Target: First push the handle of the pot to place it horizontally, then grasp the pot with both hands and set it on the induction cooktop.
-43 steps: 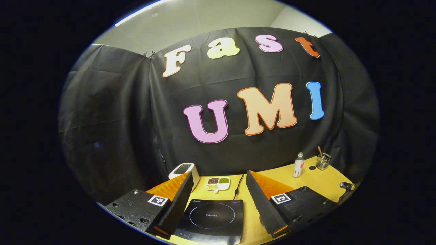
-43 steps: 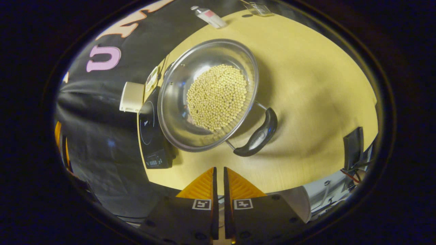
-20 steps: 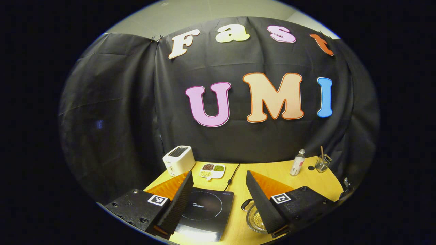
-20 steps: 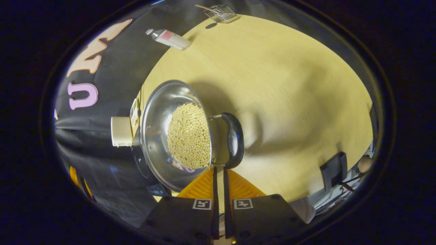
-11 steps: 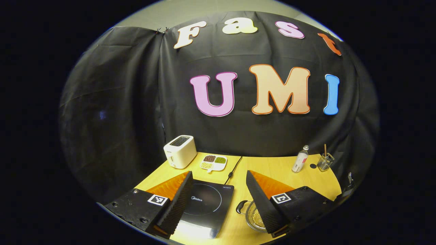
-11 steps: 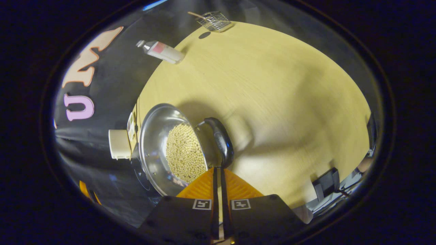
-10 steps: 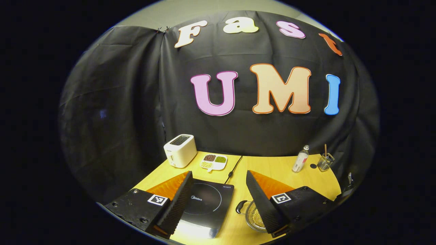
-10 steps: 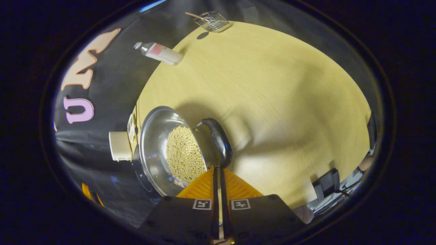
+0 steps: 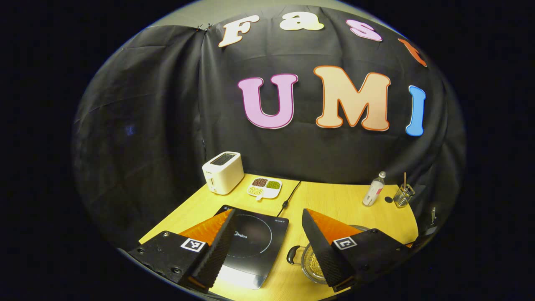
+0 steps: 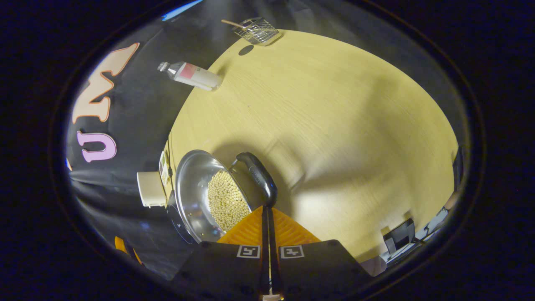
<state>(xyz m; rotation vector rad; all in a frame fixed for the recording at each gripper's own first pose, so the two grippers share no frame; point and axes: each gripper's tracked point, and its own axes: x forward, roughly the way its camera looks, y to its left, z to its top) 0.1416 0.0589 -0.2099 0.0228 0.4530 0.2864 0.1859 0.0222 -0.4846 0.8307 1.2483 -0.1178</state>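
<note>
Pot (image 10: pixel 200 192), handle (image 10: pixel 259 177) beside closed right hand-held gripper (image 10: pixel 267 215)

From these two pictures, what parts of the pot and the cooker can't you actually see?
- Left gripper view: the left gripper has a finger across most of the pot, and another over a corner of the induction cooktop.
- Right gripper view: the right gripper hides the handle end, so contact is unclear; the pot covers most of the cooktop.
</note>
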